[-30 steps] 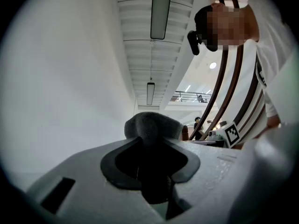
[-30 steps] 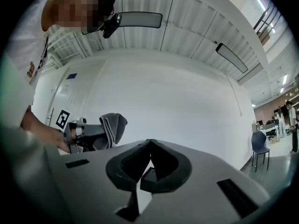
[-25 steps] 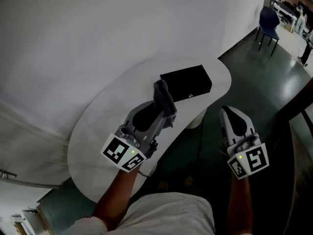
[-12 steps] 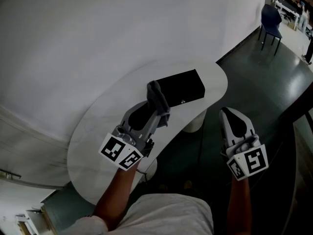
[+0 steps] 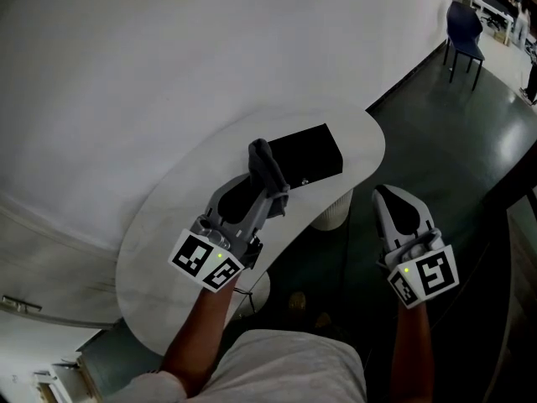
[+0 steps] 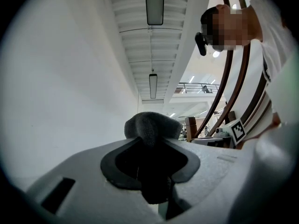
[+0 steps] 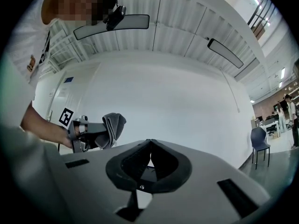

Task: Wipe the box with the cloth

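A black box [image 5: 305,154] lies on the white oval table [image 5: 168,225], near its right end. My left gripper [image 5: 267,173] is shut on a grey cloth [image 5: 266,165], which bunches up out of the jaws just left of the box. In the left gripper view the cloth [image 6: 150,127] sticks up between the closed jaws. The right gripper view shows the cloth [image 7: 113,129] held in the left gripper at far left. My right gripper [image 5: 394,204] hangs over the floor right of the table, jaws shut, holding nothing.
A white wall [image 5: 168,65] runs behind the table. A white pedestal [image 5: 333,211] stands under the table's right end. Dark floor [image 5: 470,141] spreads to the right, with a blue chair [image 5: 464,32] at the far top right.
The left gripper with the cloth has drawn slightly left and up in the view, along with the box and table. The right gripper has barely shifted.
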Available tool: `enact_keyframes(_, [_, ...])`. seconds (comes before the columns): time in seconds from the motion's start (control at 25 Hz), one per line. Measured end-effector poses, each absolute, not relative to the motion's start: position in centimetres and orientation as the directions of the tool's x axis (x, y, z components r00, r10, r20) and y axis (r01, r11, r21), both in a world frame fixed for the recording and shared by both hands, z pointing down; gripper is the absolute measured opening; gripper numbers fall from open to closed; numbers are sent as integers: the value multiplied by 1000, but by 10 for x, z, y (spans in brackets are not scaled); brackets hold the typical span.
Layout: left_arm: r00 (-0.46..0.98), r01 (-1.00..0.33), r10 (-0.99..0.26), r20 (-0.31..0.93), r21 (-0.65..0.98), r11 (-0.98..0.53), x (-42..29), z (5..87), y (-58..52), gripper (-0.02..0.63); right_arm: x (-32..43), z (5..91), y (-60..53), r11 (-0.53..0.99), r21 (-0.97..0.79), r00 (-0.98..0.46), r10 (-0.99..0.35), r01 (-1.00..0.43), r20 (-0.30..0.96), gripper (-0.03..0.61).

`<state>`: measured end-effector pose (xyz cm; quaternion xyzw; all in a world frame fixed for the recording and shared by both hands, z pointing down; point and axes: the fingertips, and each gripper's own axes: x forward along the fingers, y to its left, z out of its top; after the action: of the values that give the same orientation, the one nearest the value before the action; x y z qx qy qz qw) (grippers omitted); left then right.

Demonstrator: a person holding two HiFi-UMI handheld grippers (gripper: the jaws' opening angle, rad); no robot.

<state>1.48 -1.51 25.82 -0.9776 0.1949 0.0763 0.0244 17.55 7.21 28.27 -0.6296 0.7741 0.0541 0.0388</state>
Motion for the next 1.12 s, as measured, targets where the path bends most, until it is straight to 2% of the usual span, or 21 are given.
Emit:
enact_keyframes(0.56, [869, -469, -461, -180, -3, -883, -7, 268, -67, 106, 170, 297, 21, 261, 49, -264, -961, -964, -86, 12])
enact_keyframes(0.8, [846, -498, -497, -191, 50, -866, -21, 279, -115, 106, 160, 305, -26, 275, 55, -277, -961, -960, -29, 12])
enact_keyframes(1.12, [835, -525, -533, -134, 90, -846, -32, 318, -177, 106, 153, 312, -85, 254, 71, -251, -967, -965, 51, 13])
